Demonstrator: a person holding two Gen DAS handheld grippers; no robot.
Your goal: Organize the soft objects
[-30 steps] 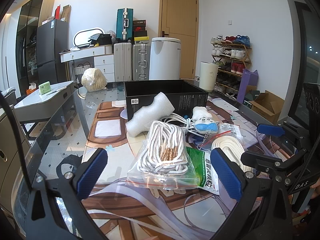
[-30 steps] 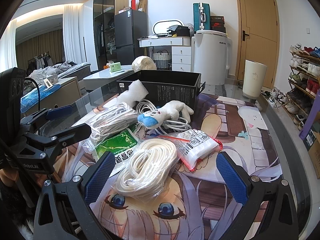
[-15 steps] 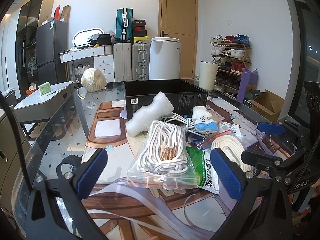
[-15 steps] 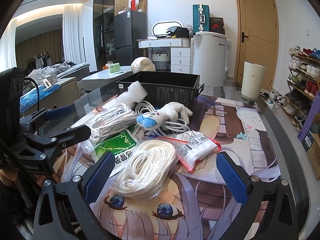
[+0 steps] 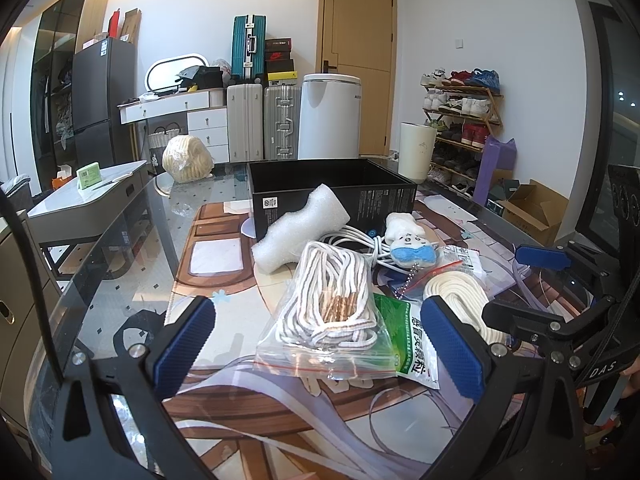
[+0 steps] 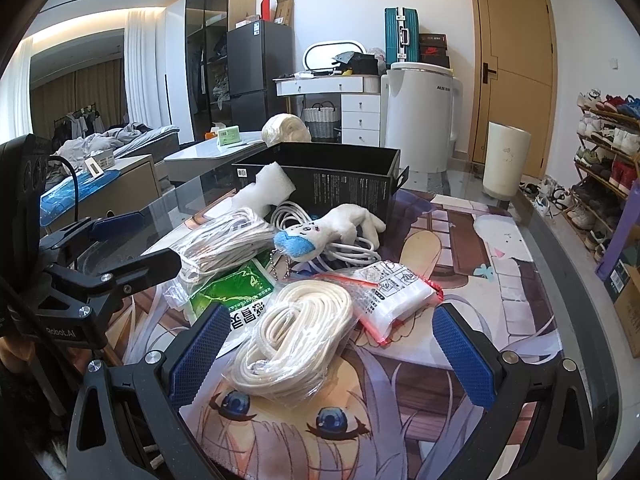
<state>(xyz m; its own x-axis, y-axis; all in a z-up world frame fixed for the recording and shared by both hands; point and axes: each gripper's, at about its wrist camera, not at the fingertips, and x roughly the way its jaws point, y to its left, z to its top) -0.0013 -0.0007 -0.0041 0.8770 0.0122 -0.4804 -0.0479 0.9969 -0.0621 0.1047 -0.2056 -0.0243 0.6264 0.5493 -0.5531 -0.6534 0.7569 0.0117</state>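
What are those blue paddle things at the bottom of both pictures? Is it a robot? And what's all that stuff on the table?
No robot here. A person holds one grabbing tool in each hand, with a camera on each looking forward. The blue pads are its fingers. One picture comes from the left tool, the other from the right tool. Both are open and hold nothing. On the picture-printed table mat lie a clear bag of striped white cord, a bagged coil of cream rope, a green packet, a white plush toy with a blue face, a white foam block and an open black box.

Glossy glass tabletop (image 5: 120,256), matt black cardboard box (image 5: 384,196), crinkly clear plastic bag (image 5: 320,356).
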